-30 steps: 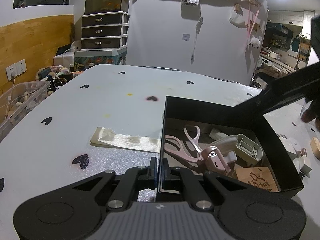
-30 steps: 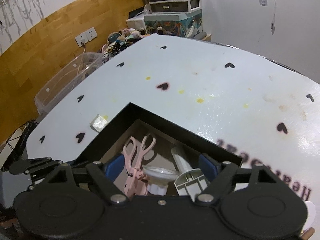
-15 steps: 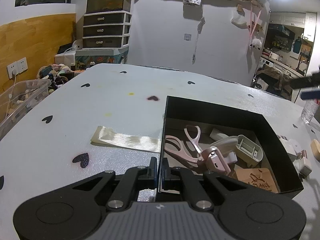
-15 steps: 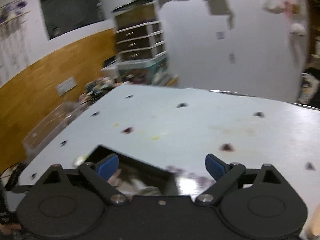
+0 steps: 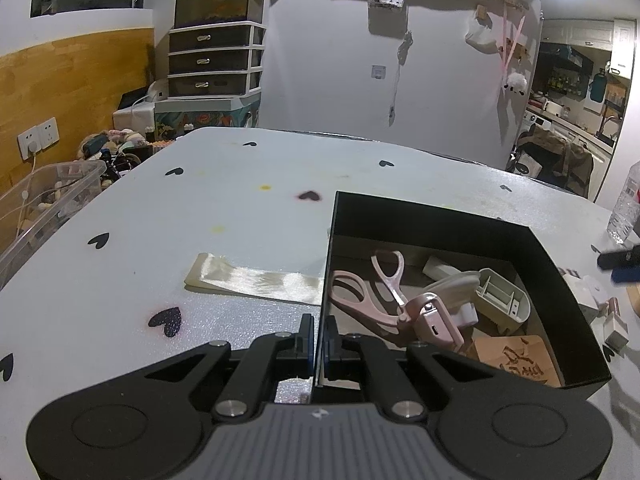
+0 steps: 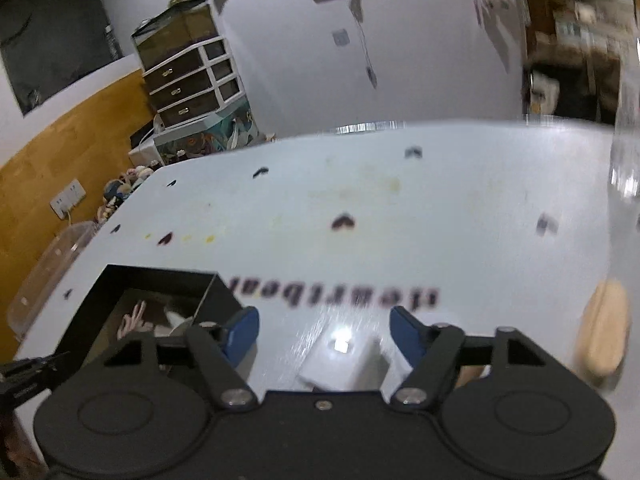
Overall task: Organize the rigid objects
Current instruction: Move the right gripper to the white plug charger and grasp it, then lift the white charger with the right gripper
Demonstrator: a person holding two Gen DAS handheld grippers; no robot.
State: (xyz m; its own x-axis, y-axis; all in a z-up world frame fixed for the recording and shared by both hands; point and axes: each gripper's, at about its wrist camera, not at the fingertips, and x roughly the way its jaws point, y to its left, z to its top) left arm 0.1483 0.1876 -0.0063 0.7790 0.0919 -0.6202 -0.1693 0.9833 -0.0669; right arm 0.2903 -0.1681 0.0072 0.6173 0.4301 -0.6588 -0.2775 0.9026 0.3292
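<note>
A black box stands on the white table. In it lie pink scissors, a pink clipper-like tool, a beige plastic part and a wooden piece. My left gripper is shut on the box's near left wall. My right gripper is open and empty to the right of the box, above a white block. A round wooden piece lies to its right. The right wrist view is blurred.
A cream ribbon lies left of the box. White small items lie right of the box. A clear plastic bottle stands at the far right. A clear bin sits off the table's left edge.
My right gripper has swung from over the box to the right and now sits over the white block. The left gripper and box have not moved.
</note>
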